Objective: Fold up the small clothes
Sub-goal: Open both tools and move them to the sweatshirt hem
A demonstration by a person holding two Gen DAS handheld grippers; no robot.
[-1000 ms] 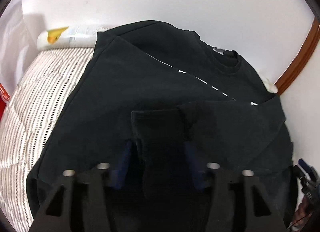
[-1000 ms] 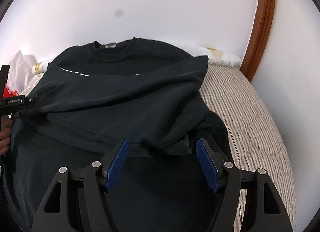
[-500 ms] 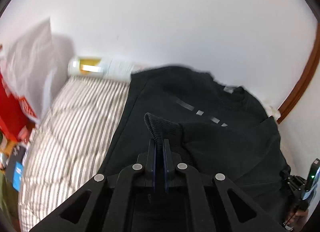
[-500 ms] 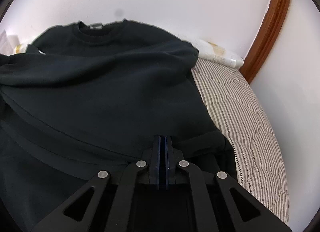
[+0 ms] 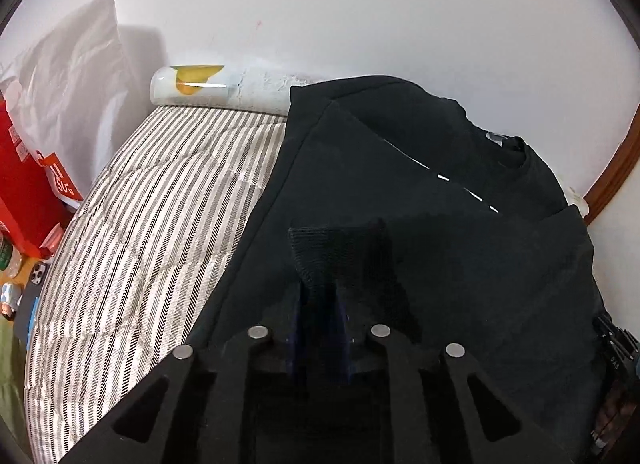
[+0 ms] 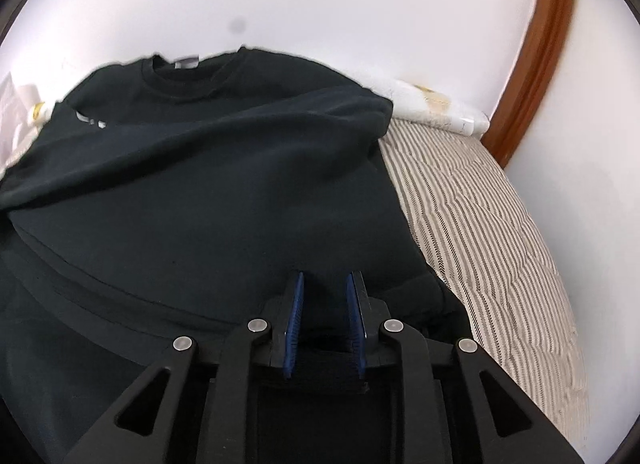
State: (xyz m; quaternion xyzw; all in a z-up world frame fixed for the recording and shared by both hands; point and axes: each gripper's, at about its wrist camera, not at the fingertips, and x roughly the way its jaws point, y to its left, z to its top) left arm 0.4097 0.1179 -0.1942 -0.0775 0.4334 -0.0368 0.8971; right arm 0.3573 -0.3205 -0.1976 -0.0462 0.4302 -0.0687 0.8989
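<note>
Black sweatshirt (image 5: 460,248) with white dashes, grey-white striped mattress (image 5: 160,199), red box (image 5: 28,183), maybe blue pads (image 6: 295,324).

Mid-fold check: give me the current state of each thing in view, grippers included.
black sweatshirt: lying on the bed, both sleeves folded in across the body.
ribbed cuff: standing between the left gripper's pads.
left gripper: jaws opening, cuff between them.
right gripper: jaws opening, pads parted, fabric under them.
striped mattress: partly covered by the sweatshirt.
</note>
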